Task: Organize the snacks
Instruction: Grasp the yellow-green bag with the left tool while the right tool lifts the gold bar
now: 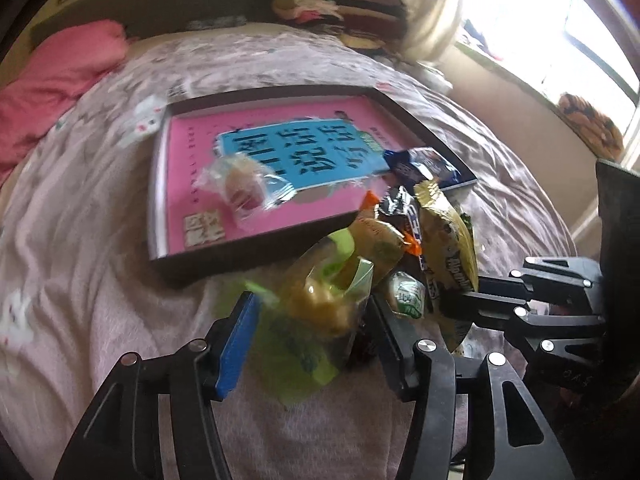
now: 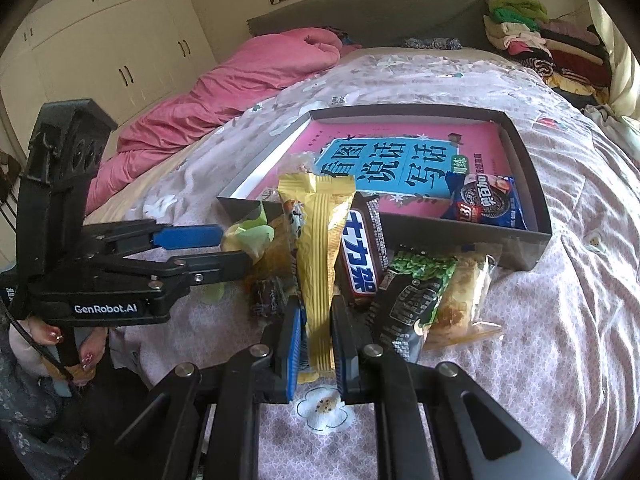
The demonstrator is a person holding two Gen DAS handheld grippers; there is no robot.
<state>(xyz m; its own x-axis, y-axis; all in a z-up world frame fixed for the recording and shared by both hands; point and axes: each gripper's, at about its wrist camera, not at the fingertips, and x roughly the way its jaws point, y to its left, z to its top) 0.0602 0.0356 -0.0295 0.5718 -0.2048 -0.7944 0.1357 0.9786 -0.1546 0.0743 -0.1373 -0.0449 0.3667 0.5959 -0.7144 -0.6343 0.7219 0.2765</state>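
Right gripper (image 2: 316, 354) fingers clamp the yellow wafer packet (image 2: 318, 264).

- On the bed (image 2: 560, 320) ahead of me lies a shallow box (image 2: 532, 184), a book (image 2: 400, 160) flat inside it.
- In the box's near right corner rests a cookie packet (image 2: 486, 202); on the book, towards the left side, lies a wrapped pastry (image 1: 244, 188).
- Just before the box's near wall sits a heap of snacks (image 2: 400, 288).
- My right tongs (image 2: 316, 344) pinch a long wafer packet (image 2: 318, 248) standing up out of the heap.
- My left tongs (image 1: 312, 332) come in from the heap's left, straddling a bagged bun (image 1: 320, 300).
- A quilt (image 2: 240, 84) lies bunched at the bed's far left; folded clothes (image 2: 532, 40) are stacked far right, by the headboard (image 2: 360, 8).
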